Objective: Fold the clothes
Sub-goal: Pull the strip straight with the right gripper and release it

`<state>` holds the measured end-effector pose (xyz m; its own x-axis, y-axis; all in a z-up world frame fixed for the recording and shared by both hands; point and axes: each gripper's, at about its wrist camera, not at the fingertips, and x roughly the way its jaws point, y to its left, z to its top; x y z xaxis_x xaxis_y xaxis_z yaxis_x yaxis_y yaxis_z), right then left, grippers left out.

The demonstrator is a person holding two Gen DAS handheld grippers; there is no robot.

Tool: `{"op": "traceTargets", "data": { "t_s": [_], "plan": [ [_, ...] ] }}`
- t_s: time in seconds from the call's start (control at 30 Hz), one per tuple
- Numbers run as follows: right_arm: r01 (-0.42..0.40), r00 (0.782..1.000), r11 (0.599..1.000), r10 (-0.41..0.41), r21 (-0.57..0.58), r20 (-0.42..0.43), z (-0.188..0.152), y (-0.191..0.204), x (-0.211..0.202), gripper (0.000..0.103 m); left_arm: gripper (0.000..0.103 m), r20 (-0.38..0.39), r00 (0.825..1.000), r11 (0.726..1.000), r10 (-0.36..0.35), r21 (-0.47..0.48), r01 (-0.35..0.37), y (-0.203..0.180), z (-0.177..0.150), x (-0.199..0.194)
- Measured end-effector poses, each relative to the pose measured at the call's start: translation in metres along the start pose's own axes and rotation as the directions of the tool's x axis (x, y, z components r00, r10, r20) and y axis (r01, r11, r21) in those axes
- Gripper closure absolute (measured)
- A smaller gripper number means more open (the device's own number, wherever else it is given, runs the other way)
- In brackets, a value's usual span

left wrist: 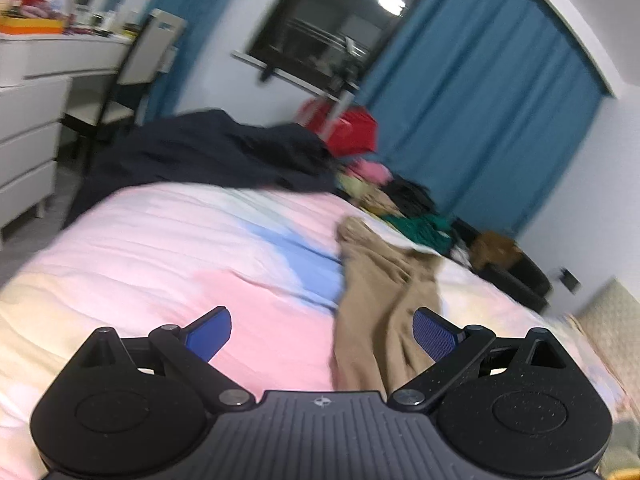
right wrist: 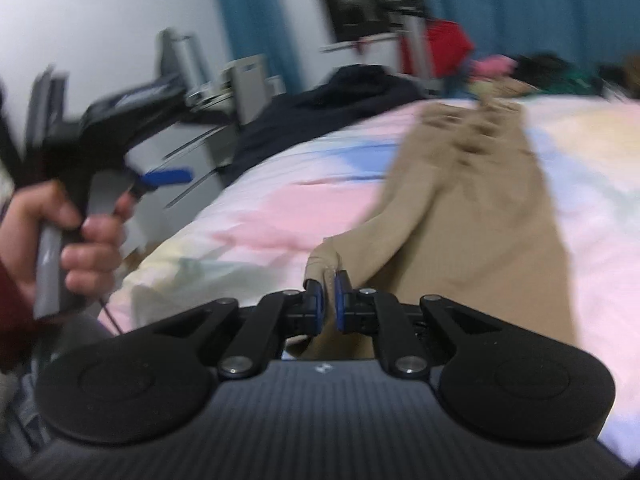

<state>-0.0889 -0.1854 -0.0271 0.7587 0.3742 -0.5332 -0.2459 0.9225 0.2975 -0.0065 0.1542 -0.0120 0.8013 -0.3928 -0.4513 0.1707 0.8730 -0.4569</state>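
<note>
Right wrist view: right tongs (right wrist: 328,300) pinch a corner of the tan cotton trousers (right wrist: 472,200) lying on the pastel quilted bed (right wrist: 260,220). Left tongs (left wrist: 322,334) gape empty; better grip the other corner, then lift evenly.

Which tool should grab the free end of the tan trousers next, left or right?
Left, probably. The right tool is already shut on one corner of the tan trousers, so it is busy. The left tool is open and holds nothing, over the bedspread beside the cloth.
</note>
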Motion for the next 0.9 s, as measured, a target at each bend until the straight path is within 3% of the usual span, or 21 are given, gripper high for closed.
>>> {"op": "traceTargets", "data": {
  "t_s": [0.17,0.3,0.33,0.37,0.4,0.43,0.53,0.67,0.73,0.9],
  "plan": [
    [0.056,0.996,0.988,-0.045,0.141,-0.082,-0.005,-0.039,-0.015,0.091,0.005,-0.134,0.99,0.996,-0.047,0.072,0.057,-0.026,-0.019,0.021],
    [0.109,0.986,0.963,-0.072,0.248,-0.152,-0.009,-0.071,-0.028,0.088,0.005,-0.265,0.961,0.99,-0.079,0.091,0.106,-0.044,-0.041,0.042],
    [0.112,0.986,0.958,-0.073,0.265,-0.153,-0.007,-0.077,-0.031,0.081,0.005,-0.295,0.952,0.989,-0.087,0.091,0.119,-0.048,-0.046,0.047],
    [0.11,0.987,0.954,-0.072,0.278,-0.144,-0.005,-0.083,-0.034,0.056,0.005,-0.321,0.943,0.987,-0.094,0.091,0.129,-0.051,-0.052,0.052],
    [0.107,0.988,0.951,-0.07,0.29,-0.135,-0.002,-0.089,-0.037,0.041,0.005,-0.343,0.934,0.986,-0.097,0.093,0.136,-0.053,-0.057,0.057],
    [0.105,0.99,0.947,-0.069,0.303,-0.127,0.001,-0.094,-0.04,0.02,0.005,-0.362,0.927,0.985,-0.094,0.099,0.139,-0.055,-0.062,0.061],
    [0.124,0.992,0.931,-0.104,0.344,-0.073,0.012,-0.112,-0.047,0.02,0.005,-0.41,0.909,0.983,-0.072,0.127,0.136,-0.061,-0.076,0.074],
    [0.196,0.981,0.928,-0.182,0.317,-0.071,0.027,-0.129,-0.039,0.02,0.008,-0.466,0.884,0.98,-0.023,0.166,0.113,-0.068,-0.091,0.095],
    [0.185,0.982,0.915,-0.16,0.358,-0.097,0.024,-0.143,-0.032,0.022,0.01,-0.493,0.87,0.977,-0.004,0.182,0.108,-0.07,-0.097,0.106],
    [0.138,0.983,0.837,-0.053,0.529,-0.173,0.003,-0.174,-0.012,0.03,0.01,-0.558,0.83,0.972,0.019,0.206,0.116,-0.074,-0.111,0.125]
  ]
}}
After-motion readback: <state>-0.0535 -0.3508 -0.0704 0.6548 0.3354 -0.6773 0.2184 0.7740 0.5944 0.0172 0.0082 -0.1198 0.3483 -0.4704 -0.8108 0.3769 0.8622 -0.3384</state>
